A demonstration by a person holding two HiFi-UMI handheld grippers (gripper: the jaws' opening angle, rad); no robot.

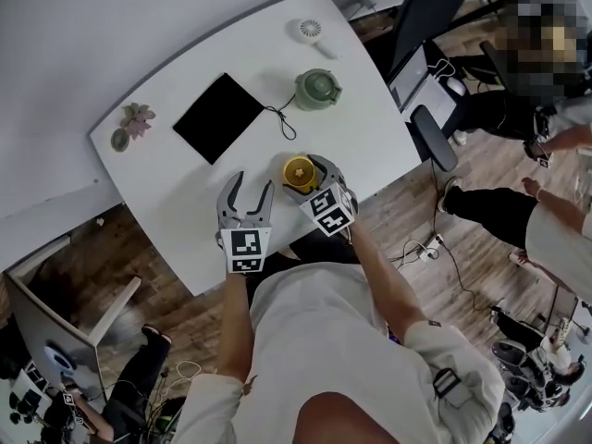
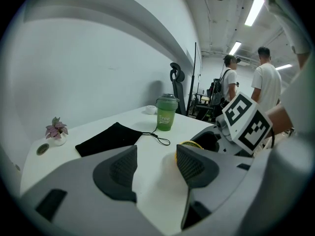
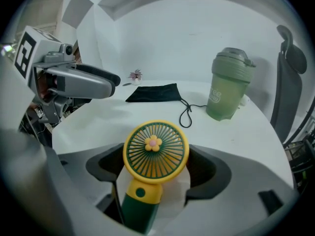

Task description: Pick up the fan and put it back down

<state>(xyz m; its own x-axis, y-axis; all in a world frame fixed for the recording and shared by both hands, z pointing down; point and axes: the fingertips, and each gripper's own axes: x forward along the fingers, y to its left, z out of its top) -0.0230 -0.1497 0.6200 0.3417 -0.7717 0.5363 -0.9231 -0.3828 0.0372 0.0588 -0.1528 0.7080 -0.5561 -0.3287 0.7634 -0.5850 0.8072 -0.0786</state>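
A small hand fan (image 3: 155, 151) with a round yellow head, a flower at its hub and a green handle stands between the jaws of my right gripper (image 3: 156, 175). Both pads lie against the sides of its head, so the gripper is shut on it. In the head view the fan (image 1: 298, 168) sits near the front edge of the white table (image 1: 176, 220), with the right gripper (image 1: 305, 176) around it. My left gripper (image 1: 252, 185) hovers just to the left of it, open with nothing between its fingers. The left gripper view shows the same empty gap of that left gripper (image 2: 155, 166).
Farther back on the table are a green lidded cup (image 1: 317, 89), a black pouch (image 1: 219, 117) with a cord, a white fan (image 1: 310, 30) and a small potted plant (image 1: 137, 117). An office chair (image 1: 435, 137) and people stand to the right of the table.
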